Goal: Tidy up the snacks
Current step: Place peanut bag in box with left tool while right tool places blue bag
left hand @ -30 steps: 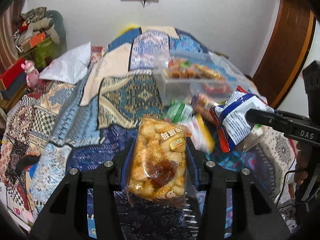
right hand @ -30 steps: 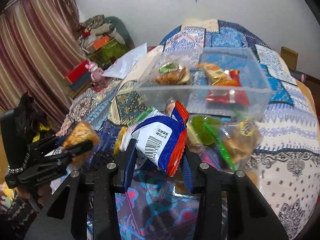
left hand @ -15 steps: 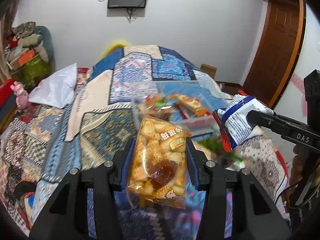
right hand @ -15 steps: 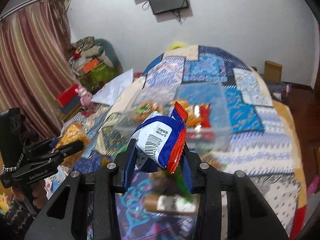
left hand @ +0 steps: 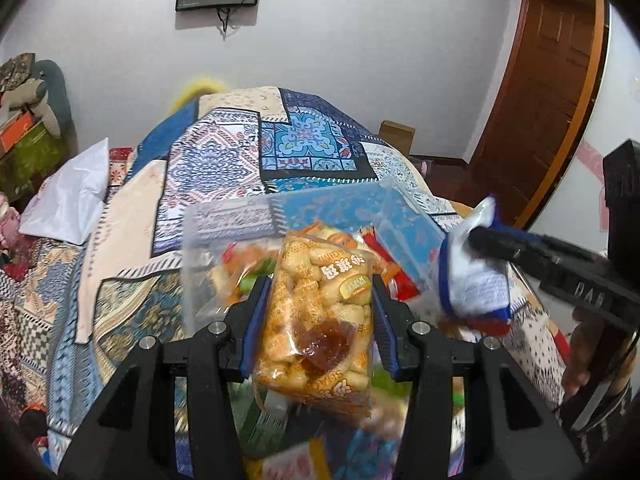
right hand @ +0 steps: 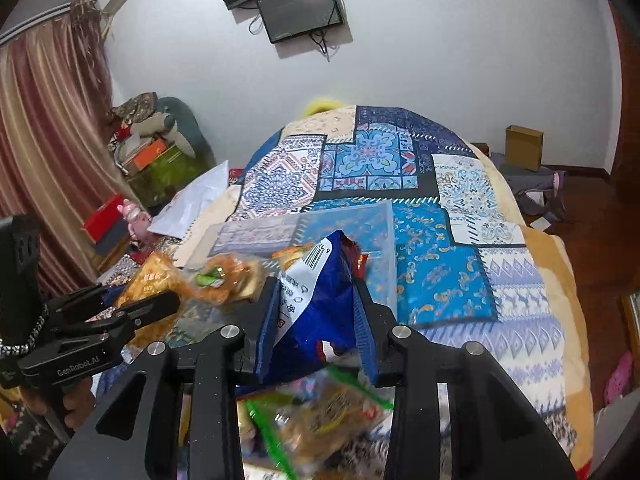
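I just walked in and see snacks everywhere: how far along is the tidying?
Partly done. The clear bin already holds several packets. In hand: the left gripper clamps a biscuit bag, and the right gripper clamps a blue-and-white packet. Left: loose snacks on the bedspread.

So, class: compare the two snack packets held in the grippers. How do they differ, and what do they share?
The biscuit packet is clear, showing golden pieces; the blue-and-white packet is opaque and printed with a barcode. The left gripper holds the first, the right gripper the second. Both are clamped between blue pads.
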The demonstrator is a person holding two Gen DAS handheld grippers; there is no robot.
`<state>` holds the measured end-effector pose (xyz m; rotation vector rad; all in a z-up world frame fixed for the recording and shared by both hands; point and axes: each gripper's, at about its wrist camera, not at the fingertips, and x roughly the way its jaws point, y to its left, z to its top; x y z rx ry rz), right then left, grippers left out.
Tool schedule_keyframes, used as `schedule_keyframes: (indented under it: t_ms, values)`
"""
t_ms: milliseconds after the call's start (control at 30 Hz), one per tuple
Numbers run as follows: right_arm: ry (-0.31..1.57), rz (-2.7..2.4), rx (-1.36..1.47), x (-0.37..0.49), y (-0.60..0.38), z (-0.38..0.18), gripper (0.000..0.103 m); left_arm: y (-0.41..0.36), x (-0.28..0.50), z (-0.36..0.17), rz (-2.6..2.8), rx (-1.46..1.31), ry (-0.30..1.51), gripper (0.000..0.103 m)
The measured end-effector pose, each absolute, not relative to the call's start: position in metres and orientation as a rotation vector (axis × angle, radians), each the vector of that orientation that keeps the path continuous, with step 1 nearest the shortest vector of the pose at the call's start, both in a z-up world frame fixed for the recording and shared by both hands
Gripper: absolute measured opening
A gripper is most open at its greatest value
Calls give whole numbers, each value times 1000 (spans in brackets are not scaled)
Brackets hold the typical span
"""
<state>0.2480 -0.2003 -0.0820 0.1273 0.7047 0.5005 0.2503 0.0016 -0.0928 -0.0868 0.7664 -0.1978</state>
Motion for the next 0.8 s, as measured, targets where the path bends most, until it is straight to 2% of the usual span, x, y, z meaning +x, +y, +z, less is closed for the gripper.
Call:
schedule_keyframes:
  t_ms: [467,633,800]
  values:
    - [757,474,85,304,-185,-101,30,-12,317,-126,-163,-141,857,47]
    - [749,479,86,302,-187,-93,30,-8,314,-116,-155,-140,822,54]
    - [722,485,62,289,-189,-79,34,-7,295,-98,-159,-117,789,54]
